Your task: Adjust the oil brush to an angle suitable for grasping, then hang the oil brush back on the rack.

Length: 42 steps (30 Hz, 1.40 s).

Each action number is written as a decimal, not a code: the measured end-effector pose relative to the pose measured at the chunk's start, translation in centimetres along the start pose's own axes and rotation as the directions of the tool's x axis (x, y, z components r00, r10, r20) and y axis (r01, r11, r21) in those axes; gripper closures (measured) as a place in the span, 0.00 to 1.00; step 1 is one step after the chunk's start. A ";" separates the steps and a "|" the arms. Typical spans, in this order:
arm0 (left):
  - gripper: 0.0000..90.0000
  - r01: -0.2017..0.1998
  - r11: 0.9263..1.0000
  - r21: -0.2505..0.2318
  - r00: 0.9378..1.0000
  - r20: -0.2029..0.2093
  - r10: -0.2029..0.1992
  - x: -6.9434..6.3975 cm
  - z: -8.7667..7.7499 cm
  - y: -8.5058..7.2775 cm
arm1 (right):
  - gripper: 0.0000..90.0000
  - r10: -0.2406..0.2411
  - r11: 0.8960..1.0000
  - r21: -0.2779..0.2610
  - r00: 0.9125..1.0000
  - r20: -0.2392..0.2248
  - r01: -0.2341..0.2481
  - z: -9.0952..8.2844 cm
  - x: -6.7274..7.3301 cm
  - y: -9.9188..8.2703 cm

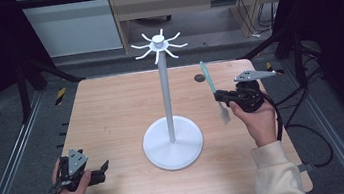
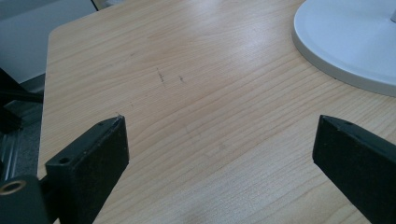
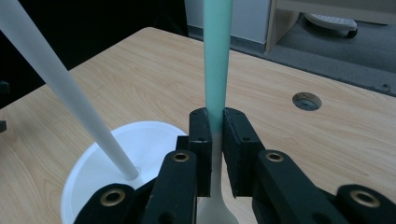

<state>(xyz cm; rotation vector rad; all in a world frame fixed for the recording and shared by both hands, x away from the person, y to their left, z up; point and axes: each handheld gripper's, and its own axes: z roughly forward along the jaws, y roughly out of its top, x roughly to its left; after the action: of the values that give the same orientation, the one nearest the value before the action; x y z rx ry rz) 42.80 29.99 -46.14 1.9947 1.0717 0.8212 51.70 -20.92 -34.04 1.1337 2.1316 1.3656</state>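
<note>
1. One broad wooden surface carries everything, pale grain running across it, with a small round dark hole near its far right corner.
2. Standing near the middle of it is the white rack: a wide round base, a tall thin pole, and a ring of curved hooks at the top. In the right tool's view its pole leans across the left of the picture, down into the white base.
3. Over to the right, the right tool is held up above the surface in the person's hand, cream sleeve showing at the wrist, well apart from the rack's pole.
4. At the near left corner, the left tool sits low by the surface, jaws spread wide with bare wood between them, the rack's base just off to one side.
5. Smallest of the lot: the spatula, mint-green handle up, white blade down, clamped upright in the right tool, whose jaws press on its handle from both sides.
</note>
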 end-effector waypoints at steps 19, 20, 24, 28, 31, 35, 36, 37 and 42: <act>0.04 -0.003 1.000 0.002 1.000 0.005 0.003 -0.1 0.1 0.1 | 0.91 -0.027 0.991 -0.131 1.000 -0.013 0.025 -2.7 1.7 1.7; 0.04 -0.002 1.000 0.000 1.000 0.003 0.002 -0.1 0.1 0.1 | 0.91 -0.027 0.989 -0.147 0.999 -0.020 0.024 -3.0 1.8 1.9; 0.04 -0.003 1.000 0.002 1.000 0.001 0.003 0.0 0.0 0.0 | 0.91 -0.036 0.985 -0.169 0.999 -0.023 0.031 -3.6 2.4 2.3; 0.04 0.000 1.000 0.000 1.000 0.002 0.000 0.0 0.0 0.0 | 0.91 -0.044 0.981 -0.192 0.999 -0.029 0.038 -4.0 3.0 2.7; 0.04 -0.003 1.000 -0.001 1.000 0.002 0.003 0.0 0.0 0.0 | 0.91 -0.053 0.976 -0.211 0.998 -0.030 0.046 -4.4 3.5 3.0; 0.04 0.002 1.000 -0.003 1.000 0.001 -0.002 -0.1 0.1 0.0 | 0.91 -0.061 0.972 -0.229 0.998 -0.035 0.052 -4.9 3.9 3.2; 0.04 0.001 1.000 -0.002 1.000 0.001 -0.001 -0.1 0.1 0.0 | 0.91 -0.065 0.971 -0.234 0.997 -0.035 0.056 -5.0 4.0 3.2; 0.04 -0.001 1.000 -0.001 1.000 0.001 0.001 -0.1 0.1 0.0 | 0.91 -0.064 0.970 -0.238 0.997 -0.035 0.054 -5.1 4.2 3.3; 0.04 -0.002 1.000 -0.002 1.000 0.002 0.002 -0.1 0.1 0.0 | 0.91 -0.071 0.963 -0.262 0.997 -0.036 0.059 -5.7 4.9 3.3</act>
<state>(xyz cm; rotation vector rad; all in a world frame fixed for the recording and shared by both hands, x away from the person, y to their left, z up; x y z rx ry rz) 42.83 29.86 -46.17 1.9951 1.0680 0.8211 46.41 -19.73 -27.94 0.9294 1.9289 1.5980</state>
